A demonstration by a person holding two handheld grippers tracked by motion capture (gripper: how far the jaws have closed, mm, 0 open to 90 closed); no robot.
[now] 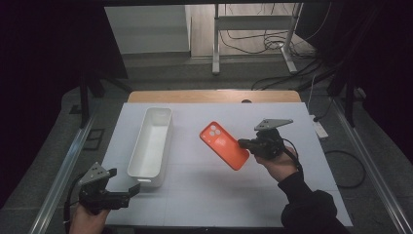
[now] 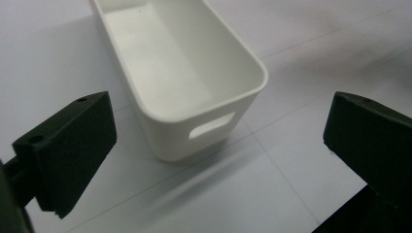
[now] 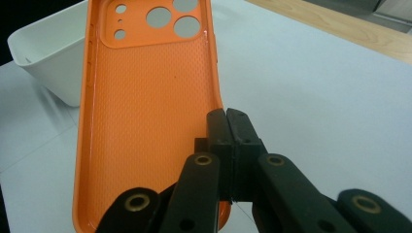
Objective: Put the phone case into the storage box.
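High view: your desk carries a white sheet, with grey floor, cables and a metal stand leg behind it. Your left gripper sits at the near left corner, jaws spread wide, holding nothing. Your right gripper clamps the near edge of the orange phone case. The white bin lies left of the case.

Left gripper view: the jaws stand far apart, and the bin beyond them is empty.

Right gripper view: the jaws are pressed together on the case's side wall, its inner face toward you.
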